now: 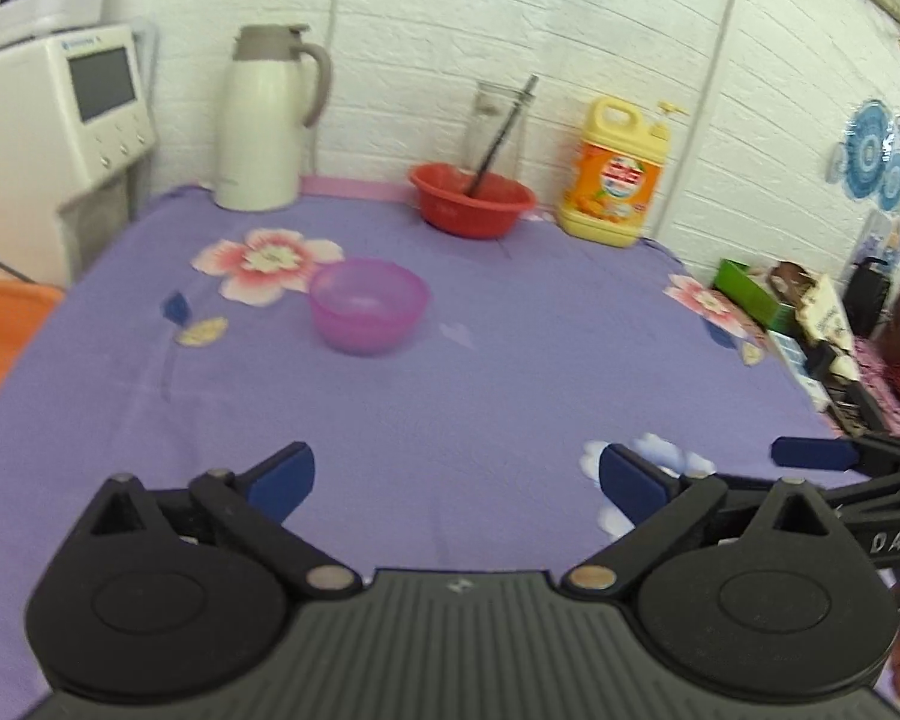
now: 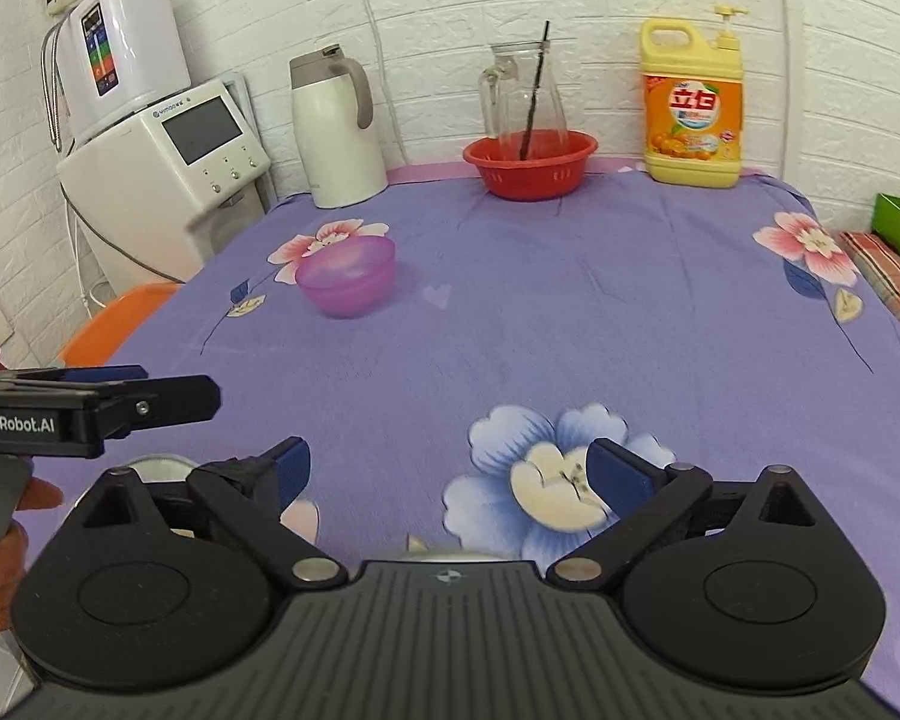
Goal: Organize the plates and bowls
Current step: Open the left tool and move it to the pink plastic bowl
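Observation:
A translucent purple bowl (image 1: 366, 306) stands upright on the purple flowered tablecloth (image 1: 450, 396), left of middle; it also shows in the right wrist view (image 2: 348, 278). My left gripper (image 1: 456, 483) is open and empty, low over the near part of the table, well short of the bowl. My right gripper (image 2: 450, 468) is open and empty above a blue printed flower. Metal rims (image 2: 156, 468) of something silvery peek out under the right gripper body; I cannot tell what they are. Each gripper shows at the edge of the other's view.
At the back stand a white thermos jug (image 2: 336, 132), a red basin (image 2: 531, 165) holding a glass pitcher (image 2: 522, 96) with a straw, and a yellow detergent bottle (image 2: 690, 108). A white water dispenser (image 2: 162, 180) and orange tray (image 2: 114, 324) lie left; cluttered boxes (image 1: 810, 324) lie right.

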Tool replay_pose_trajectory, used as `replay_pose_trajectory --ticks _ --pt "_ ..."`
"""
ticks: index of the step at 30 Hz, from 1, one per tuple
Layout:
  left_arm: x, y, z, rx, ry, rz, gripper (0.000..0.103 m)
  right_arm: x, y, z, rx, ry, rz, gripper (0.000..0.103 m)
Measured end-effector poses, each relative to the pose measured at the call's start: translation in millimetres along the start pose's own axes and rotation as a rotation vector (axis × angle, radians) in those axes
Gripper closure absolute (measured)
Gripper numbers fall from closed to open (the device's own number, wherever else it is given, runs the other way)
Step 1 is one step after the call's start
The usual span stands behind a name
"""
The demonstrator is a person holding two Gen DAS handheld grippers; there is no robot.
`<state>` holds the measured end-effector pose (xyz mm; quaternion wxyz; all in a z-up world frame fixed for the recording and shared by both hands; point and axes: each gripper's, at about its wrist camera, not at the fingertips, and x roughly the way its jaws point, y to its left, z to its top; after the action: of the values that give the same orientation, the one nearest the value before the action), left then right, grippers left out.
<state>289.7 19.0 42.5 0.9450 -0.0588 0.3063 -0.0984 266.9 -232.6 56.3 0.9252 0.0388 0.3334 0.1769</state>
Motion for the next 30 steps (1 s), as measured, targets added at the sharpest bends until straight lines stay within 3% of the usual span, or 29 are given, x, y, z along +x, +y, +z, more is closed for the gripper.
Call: replay_pose_trajectory --ticks 10,15,19,22,30 --pt "20.6 58.4 26.4 0.042 -0.006 0.123 0.003 66.1 37.1 43.7 -0.137 0.062 0.012 0.000" --pt "39.0 97.5 56.2 0.054 -0.007 0.171 0.003 97.5 52.5 57.4 -0.190 0.083 0.014 0.000" --pt "67.4 122.8 86.4 -0.012 0.006 0.096 0.003 131.7 60.0 67.5 -0.207 0.108 0.011 0.000" --pt "103.0 125.4 90.6 -0.080 0.055 0.026 0.003 167.8 64.8 72.8 -0.226 0.144 -0.018 0.000" --pt "184.4 112.8 93.0 -0.096 0.093 0.003 0.003 229.7 69.0 79.4 -0.287 0.191 -0.043 0.000"
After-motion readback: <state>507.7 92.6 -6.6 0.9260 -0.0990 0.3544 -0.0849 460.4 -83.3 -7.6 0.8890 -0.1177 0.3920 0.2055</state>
